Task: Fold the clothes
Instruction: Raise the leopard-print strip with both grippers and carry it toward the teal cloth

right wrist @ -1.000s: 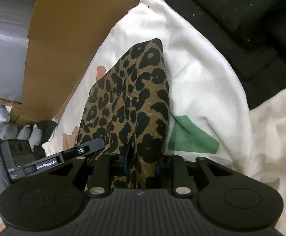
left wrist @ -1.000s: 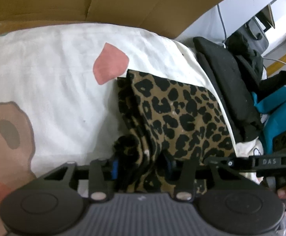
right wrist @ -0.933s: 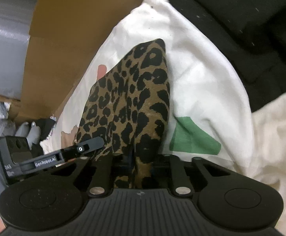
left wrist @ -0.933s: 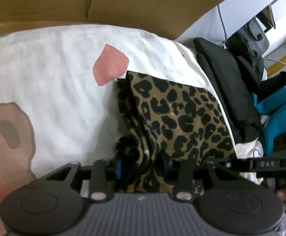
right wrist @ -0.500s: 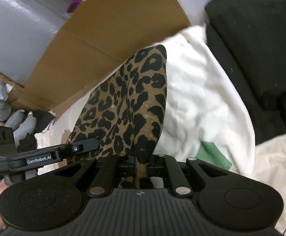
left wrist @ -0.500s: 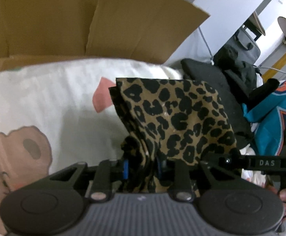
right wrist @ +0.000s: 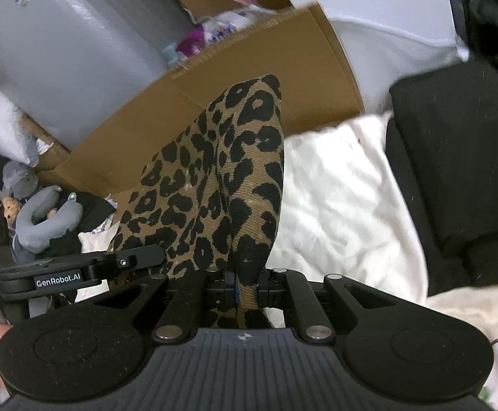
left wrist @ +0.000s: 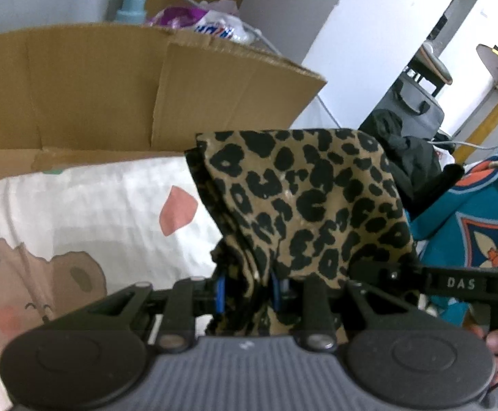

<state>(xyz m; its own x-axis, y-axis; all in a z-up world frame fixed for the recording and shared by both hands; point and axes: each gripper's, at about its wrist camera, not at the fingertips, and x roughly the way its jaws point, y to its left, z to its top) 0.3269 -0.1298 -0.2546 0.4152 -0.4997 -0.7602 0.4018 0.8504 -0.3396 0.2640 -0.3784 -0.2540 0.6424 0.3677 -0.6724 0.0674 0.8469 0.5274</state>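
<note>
A folded leopard-print garment (left wrist: 310,202) hangs in the air above the white printed bedsheet (left wrist: 88,205). My left gripper (left wrist: 249,289) is shut on a bunched thick edge of it, blue pads pressing from both sides. In the right wrist view the same leopard garment (right wrist: 221,178) stretches away from my right gripper (right wrist: 245,286), which is shut on a thin edge of the cloth. Each view shows the other gripper beside the cloth, held by a hand. The garment's lower end is hidden behind the gripper bodies.
A brown cardboard sheet (left wrist: 112,92) stands along the far side of the bed. Black clothes (right wrist: 454,171) are piled at the right, with a teal printed garment (left wrist: 461,226) beside them. A grey soft toy (right wrist: 47,215) lies at the left of the right wrist view.
Both grippers closed tighter on the leopard garment and rose with it. The cloth left the sheet and now hangs between them; the right gripper also rolled, and more of the room shows.
</note>
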